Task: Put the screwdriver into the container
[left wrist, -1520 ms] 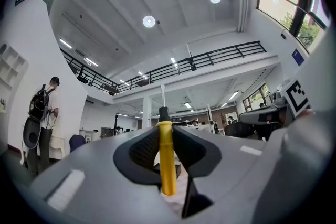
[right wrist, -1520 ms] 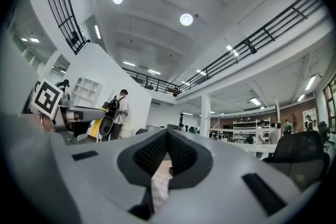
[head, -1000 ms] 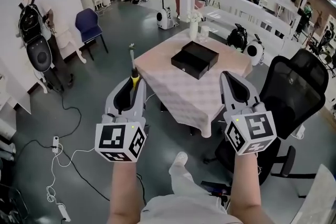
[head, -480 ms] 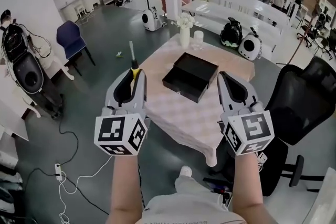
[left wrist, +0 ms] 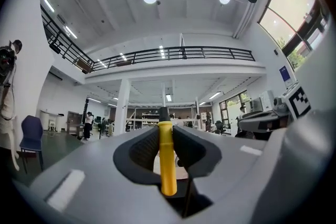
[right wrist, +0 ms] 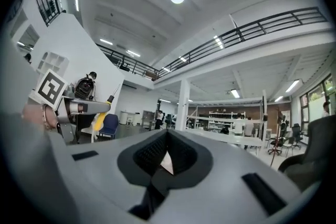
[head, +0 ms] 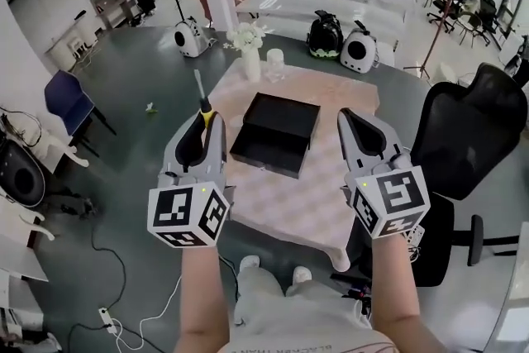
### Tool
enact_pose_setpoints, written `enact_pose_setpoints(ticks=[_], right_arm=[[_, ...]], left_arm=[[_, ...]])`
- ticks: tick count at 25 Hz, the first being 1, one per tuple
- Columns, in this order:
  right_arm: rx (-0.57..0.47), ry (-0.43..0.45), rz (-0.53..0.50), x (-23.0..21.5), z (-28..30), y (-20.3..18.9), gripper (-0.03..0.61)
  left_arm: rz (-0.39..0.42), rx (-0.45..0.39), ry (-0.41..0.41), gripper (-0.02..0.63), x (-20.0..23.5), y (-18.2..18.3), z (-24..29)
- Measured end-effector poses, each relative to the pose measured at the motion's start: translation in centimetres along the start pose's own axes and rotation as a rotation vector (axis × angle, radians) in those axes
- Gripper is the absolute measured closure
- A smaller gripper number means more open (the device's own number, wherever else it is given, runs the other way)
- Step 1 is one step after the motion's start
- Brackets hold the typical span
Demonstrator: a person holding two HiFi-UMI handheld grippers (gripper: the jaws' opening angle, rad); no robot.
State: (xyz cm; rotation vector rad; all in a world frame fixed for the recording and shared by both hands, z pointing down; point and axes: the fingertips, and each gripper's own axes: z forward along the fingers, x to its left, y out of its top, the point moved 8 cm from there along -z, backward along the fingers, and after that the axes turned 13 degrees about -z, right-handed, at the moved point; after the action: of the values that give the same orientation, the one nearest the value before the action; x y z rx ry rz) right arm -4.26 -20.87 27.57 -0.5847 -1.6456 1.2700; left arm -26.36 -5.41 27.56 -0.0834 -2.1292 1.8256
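My left gripper [head: 210, 118] is shut on a yellow-handled screwdriver [head: 201, 101], whose dark shaft sticks up and forward past the jaw tips. In the left gripper view the yellow handle [left wrist: 166, 157] stands upright between the jaws. The container, an open black box [head: 277, 132], lies on the table with the pale checked cloth [head: 306, 207], ahead and between the two grippers. My right gripper [head: 347, 116] is shut with nothing in it and hangs over the table's right side. The right gripper view shows its closed jaws [right wrist: 167, 136] and, at the left, the screwdriver [right wrist: 100, 120].
A white vase of flowers [head: 250, 54] and a glass [head: 275, 62] stand at the table's far edge. A black office chair [head: 463, 128] is at the right, a blue chair [head: 70, 99] far left. Cables and a power strip [head: 111, 318] lie on the floor.
The view has come closer to the table, so the box now lies between the grippers. Both grippers hold the same pose, the left still gripping the screwdriver.
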Motion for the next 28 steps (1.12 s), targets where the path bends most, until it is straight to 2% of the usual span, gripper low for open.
enact_pose_setpoints(ticks=[7, 13, 19, 23, 28], right_arm=[[0.081, -0.176, 0.018, -0.7, 3.8, -0.8, 0.574], [0.123, -0.359, 0.043, 0.8, 7.0, 0.2, 0.574], [0.183, -0.450, 0.027, 2.7, 9.3, 0.3, 0.574], [0.225, -0.491, 0.025, 3.0, 9.8, 0.2, 0.574], [0.272, -0.504, 0.046, 3.4, 9.8, -1.1, 0.574]], left_arm=[[-0.012, 0.045, -0.177, 0.526, 3.5, -0.2, 7.7], [0.005, 0.095, -0.376, 0.526, 6.5, 0.4, 13.2], [0.020, 0.153, -0.509, 0.526, 8.4, -0.7, 16.9], [0.007, 0.239, -0.583, 0.526, 9.0, -2.0, 18.7], [0.032, 0.410, -0.644, 0.526, 8.6, -5.3, 19.7]])
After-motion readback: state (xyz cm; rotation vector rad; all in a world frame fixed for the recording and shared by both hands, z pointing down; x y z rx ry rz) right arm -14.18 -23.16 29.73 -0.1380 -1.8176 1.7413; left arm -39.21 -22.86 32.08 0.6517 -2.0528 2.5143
